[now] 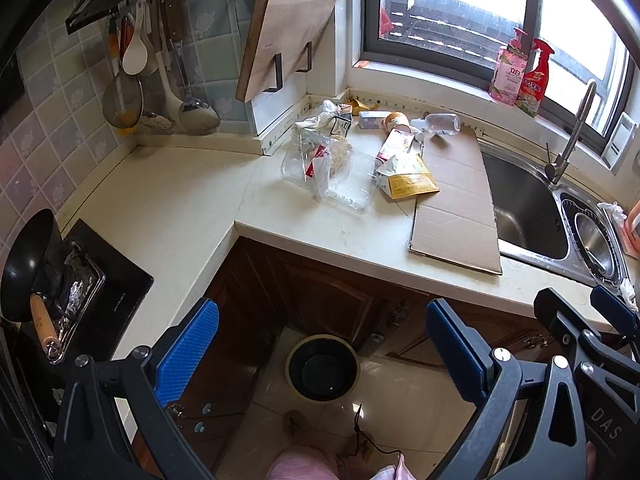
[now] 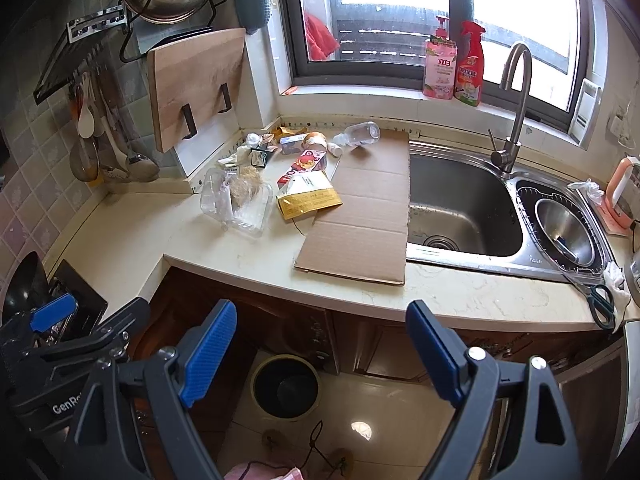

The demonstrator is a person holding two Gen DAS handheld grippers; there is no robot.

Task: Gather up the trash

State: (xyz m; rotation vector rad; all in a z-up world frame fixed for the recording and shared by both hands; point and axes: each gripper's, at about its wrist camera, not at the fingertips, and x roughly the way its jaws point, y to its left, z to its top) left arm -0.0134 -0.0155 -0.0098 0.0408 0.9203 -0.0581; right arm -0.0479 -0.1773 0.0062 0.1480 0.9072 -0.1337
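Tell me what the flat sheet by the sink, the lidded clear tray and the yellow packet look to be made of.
Flat sheet: corrugated cardboard, matte brown, with fold creases and a raw edge.
Clear tray: thin rigid plastic, probably; transparent, with glossy highlights.
Yellow packet: glossy printed film or foil, it seems; which one cannot be told.

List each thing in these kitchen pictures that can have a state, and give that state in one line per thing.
left gripper: open, empty
right gripper: open, empty
trash bin: on the floor, no lid
clear bottle: lying on its side
clear plastic tray: open, on the counter
cardboard sheet: flat, overlapping the sink edge
sink: no water running
cutting board: upright in its rack
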